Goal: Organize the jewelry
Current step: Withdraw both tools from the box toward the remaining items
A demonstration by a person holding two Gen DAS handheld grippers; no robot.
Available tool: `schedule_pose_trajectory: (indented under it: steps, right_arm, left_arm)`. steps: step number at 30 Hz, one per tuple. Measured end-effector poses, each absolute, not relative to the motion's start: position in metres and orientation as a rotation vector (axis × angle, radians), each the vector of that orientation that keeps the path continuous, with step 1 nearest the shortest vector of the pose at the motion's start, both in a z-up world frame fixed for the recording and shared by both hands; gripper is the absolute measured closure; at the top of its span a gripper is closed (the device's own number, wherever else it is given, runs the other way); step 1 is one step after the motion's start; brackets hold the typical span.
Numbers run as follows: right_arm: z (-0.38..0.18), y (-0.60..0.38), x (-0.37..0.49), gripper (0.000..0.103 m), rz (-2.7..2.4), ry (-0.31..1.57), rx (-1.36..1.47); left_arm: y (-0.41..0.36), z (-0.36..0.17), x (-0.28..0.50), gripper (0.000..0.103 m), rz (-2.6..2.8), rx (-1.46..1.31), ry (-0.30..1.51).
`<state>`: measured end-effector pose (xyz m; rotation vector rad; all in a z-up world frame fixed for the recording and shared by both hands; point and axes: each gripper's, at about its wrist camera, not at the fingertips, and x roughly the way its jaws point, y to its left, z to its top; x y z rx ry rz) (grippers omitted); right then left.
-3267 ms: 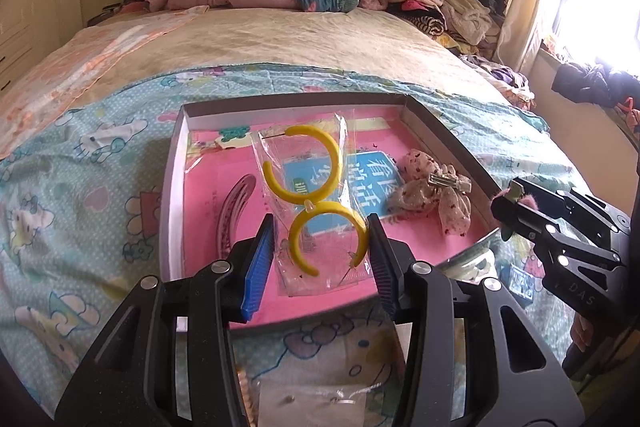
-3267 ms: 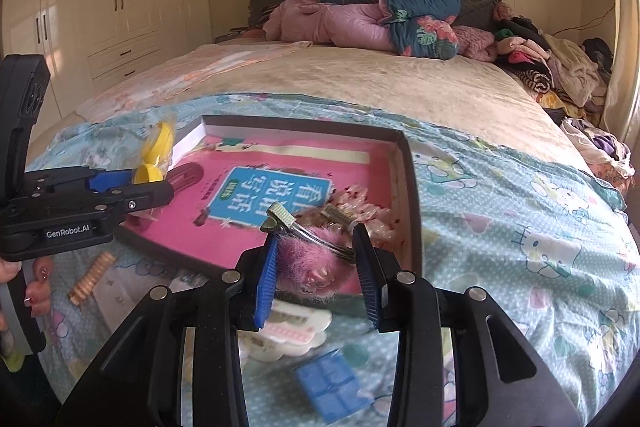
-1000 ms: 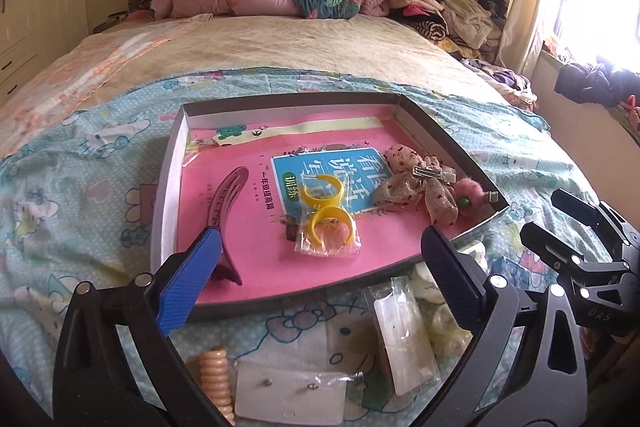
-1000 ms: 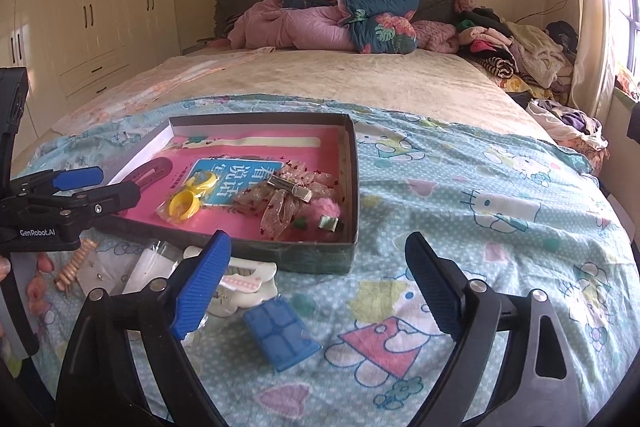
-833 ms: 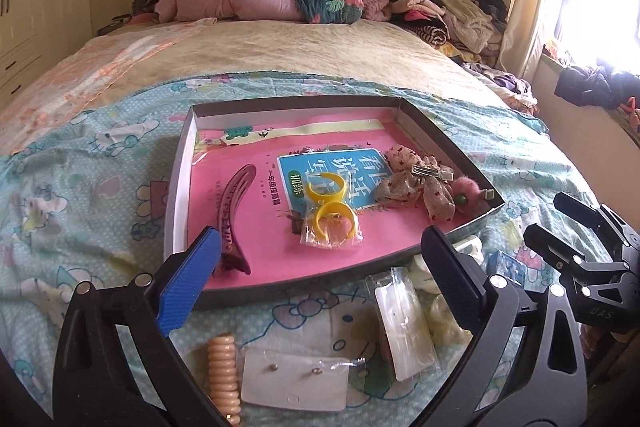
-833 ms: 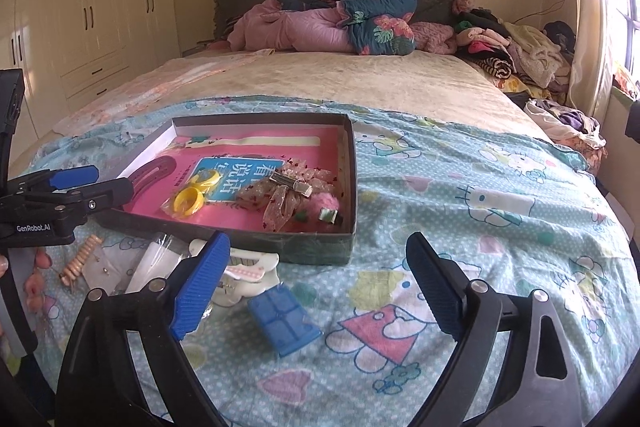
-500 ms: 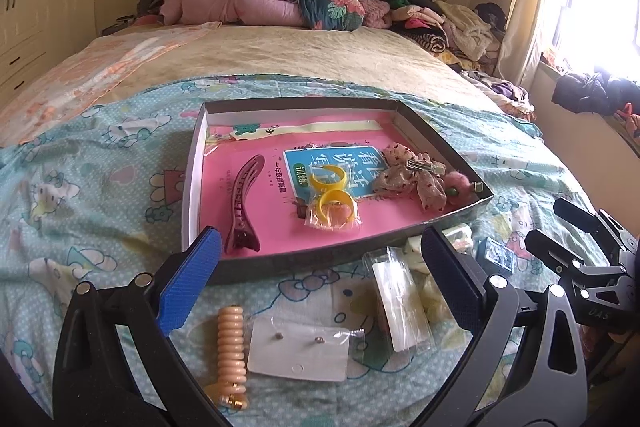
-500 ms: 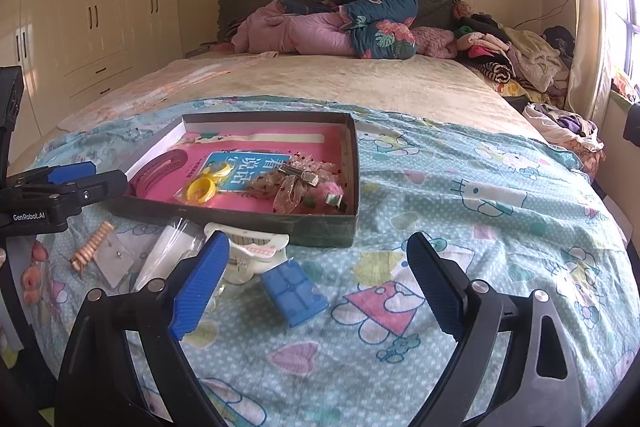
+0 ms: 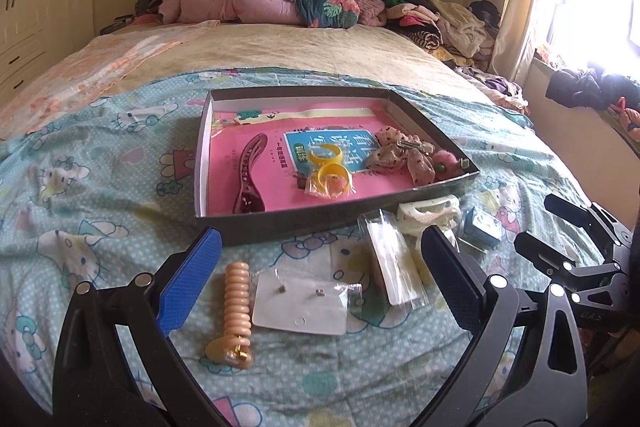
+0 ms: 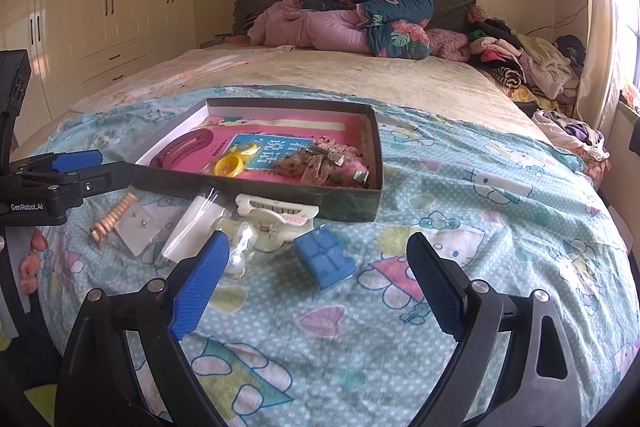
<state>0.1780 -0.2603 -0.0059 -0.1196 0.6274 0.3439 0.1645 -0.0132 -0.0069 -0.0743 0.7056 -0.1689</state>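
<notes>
A shallow dark box (image 9: pixel 202 147) (image 10: pixel 374 137) with a pink lining lies on the bed. In it are a maroon hair clip (image 9: pixel 250 173), bagged yellow hoop earrings (image 9: pixel 330 173) (image 10: pixel 230 163), a dotted bow clip (image 9: pixel 396 153) (image 10: pixel 320 159) and a pink pompom clip (image 9: pixel 444 161). Loose in front of the box lie a beige spiral hair tie (image 9: pixel 237 301) (image 10: pixel 112 217), an earring card (image 9: pixel 304 303), a bagged white piece (image 9: pixel 394 269), a white claw clip (image 10: pixel 276 217) and a blue case (image 10: pixel 325 257). My left gripper (image 9: pixel 318 279) and right gripper (image 10: pixel 318 277) are both open and hold nothing.
The bed has a cartoon-print sheet (image 10: pixel 480 219), with rolled quilts (image 9: pixel 280 1) at the headboard and heaped clothes (image 10: pixel 528 67) at the right. Wardrobes (image 10: pixel 100 15) line the left wall. A hand (image 10: pixel 30 259) shows at the left gripper's handle.
Both grippers have drawn back from the box toward the near edge of the bed; more loose items in front of the box have come into view. The jaws stayed wide.
</notes>
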Motion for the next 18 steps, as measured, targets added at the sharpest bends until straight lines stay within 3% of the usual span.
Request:
schedule_pose_trajectory:
  steps: [18]
  right_arm:
    - [-0.022, -0.264, 0.154, 0.015, 0.367, 0.659, -0.123]
  left_arm:
    - [-0.042, -0.028, 0.149, 0.012, -0.25, -0.039, 0.779]
